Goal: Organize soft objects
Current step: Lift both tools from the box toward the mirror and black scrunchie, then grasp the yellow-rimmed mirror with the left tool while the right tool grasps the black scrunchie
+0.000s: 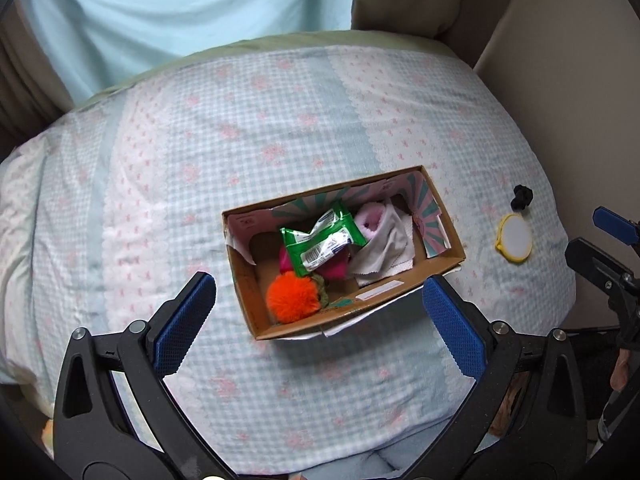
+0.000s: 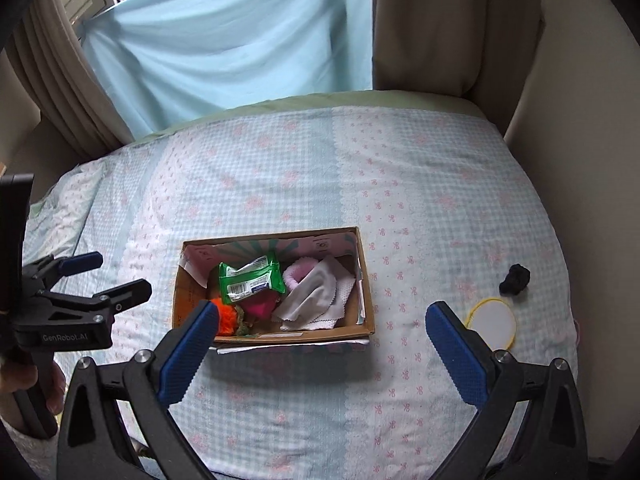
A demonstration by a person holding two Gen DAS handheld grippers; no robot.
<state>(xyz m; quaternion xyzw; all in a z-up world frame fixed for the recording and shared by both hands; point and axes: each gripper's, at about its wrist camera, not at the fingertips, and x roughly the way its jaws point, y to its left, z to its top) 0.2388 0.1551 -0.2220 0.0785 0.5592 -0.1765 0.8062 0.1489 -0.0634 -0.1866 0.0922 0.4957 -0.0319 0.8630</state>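
An open cardboard box [image 1: 408,284] [image 2: 370,280] sits on the bed. It holds a green wipes packet [image 1: 320,244] [image 2: 252,280], an orange pompom [image 1: 288,296] [image 2: 226,316], a magenta soft item [image 2: 262,306], a pink fluffy item [image 1: 372,222] [image 2: 298,272] and a white cloth [image 1: 386,250] [image 2: 316,300]. A yellow-rimmed round pad [image 1: 515,238] [image 2: 493,322] and a black scrunchie [image 1: 522,196] [image 2: 515,279] lie on the bed right of the box. My left gripper [image 1: 320,296] is open and empty above the box's near side. My right gripper [image 2: 320,328] is open and empty, hovering before the box.
The bed has a blue checked quilt [image 1: 240,140] [image 2: 420,184]. A light blue cloth [image 2: 224,48] and beige curtains [image 2: 440,28] hang behind it. A wall [image 1: 560,80] stands to the right. The left gripper shows in the right wrist view [image 2: 116,280].
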